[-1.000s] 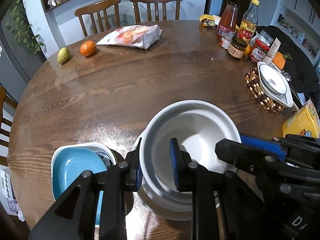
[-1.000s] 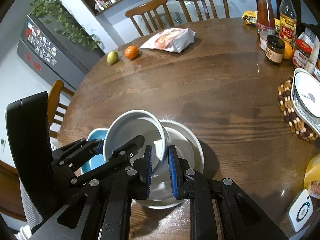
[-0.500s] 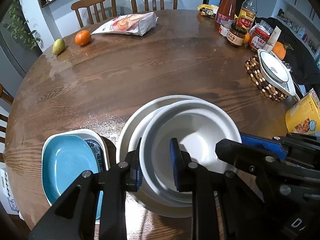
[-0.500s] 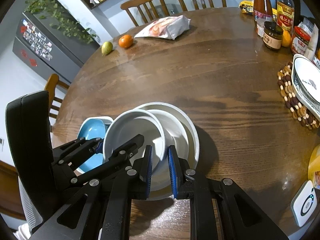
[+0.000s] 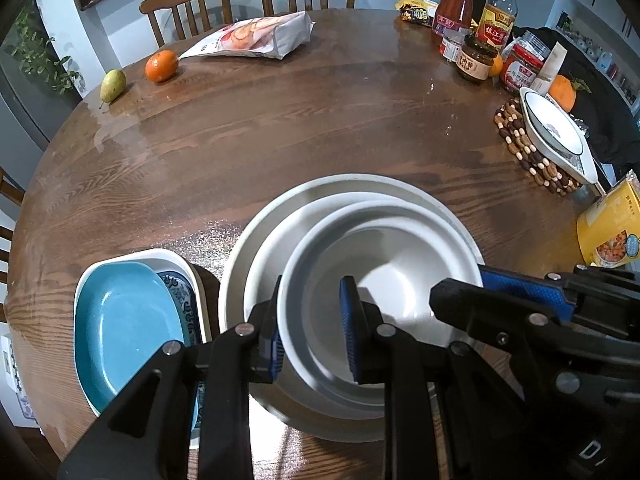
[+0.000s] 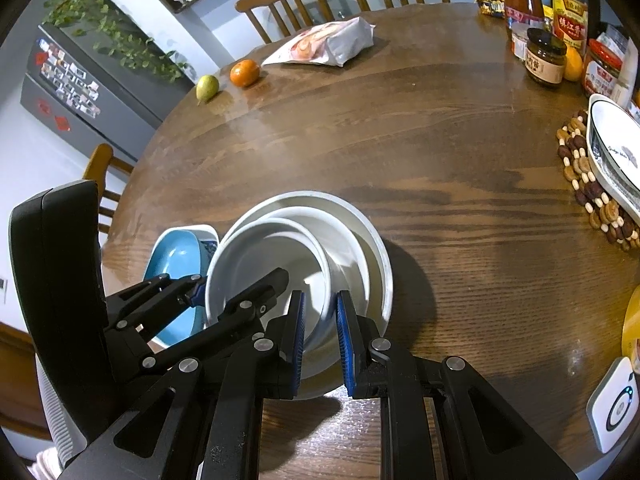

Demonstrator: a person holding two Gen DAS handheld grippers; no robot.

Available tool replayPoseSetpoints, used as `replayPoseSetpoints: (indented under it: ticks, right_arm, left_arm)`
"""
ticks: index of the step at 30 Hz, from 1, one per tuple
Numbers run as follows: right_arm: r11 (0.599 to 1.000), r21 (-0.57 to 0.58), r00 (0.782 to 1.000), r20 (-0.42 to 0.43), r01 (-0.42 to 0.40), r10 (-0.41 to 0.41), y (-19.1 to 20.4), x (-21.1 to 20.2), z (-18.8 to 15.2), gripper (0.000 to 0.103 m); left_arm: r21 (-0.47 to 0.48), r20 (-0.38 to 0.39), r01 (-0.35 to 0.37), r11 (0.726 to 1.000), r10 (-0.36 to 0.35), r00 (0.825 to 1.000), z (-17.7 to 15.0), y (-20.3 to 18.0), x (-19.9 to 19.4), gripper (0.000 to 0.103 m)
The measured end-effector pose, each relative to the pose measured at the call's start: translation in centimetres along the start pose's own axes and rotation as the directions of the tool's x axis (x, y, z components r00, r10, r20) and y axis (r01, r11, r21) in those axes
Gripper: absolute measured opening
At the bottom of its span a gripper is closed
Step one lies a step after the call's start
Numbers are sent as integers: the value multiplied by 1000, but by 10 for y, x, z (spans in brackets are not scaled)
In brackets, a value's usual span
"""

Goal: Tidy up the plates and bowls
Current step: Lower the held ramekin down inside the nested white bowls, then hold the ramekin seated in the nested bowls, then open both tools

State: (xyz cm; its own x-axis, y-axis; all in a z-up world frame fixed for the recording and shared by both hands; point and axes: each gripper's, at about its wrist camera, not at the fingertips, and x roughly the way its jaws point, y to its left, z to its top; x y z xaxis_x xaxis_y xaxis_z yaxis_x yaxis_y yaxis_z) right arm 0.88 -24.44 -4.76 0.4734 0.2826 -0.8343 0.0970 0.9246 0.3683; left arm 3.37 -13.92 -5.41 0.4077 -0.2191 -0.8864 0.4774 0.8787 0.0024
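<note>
A small white bowl (image 5: 384, 288) sits tilted in a nest of two larger white bowls (image 5: 256, 248) at the near edge of the round wooden table (image 5: 280, 128). My left gripper (image 5: 314, 340) is shut on the small bowl's left rim, one pad inside and one outside. My right gripper (image 6: 322, 340) is shut on the rim of the same bowl (image 6: 264, 264) at its right side. A blue dish (image 5: 124, 320) lies in a white, blue-patterned dish just left of the nest.
A white patterned bowl (image 5: 552, 132) rests on a beaded trivet at the right edge. Bottles and jars (image 5: 476, 56) crowd the far right. A pear (image 5: 112, 84), an orange (image 5: 160, 65) and a snack bag (image 5: 256, 36) lie at the back. A yellow box (image 5: 612, 224) stands right.
Both grippers have brought the small white bowl down into the larger bowls, whose rims now show around it. The jaws have stayed as they were.
</note>
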Motion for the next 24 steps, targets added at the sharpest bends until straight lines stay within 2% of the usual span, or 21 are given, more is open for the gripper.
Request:
replayPoseSetpoints:
  ticks: [24]
  right_arm:
    - [1000, -4, 999, -22, 29, -29, 2, 6, 2, 19]
  left_arm:
    - [8, -21, 11, 1000, -11, 1000, 3, -1, 8, 21]
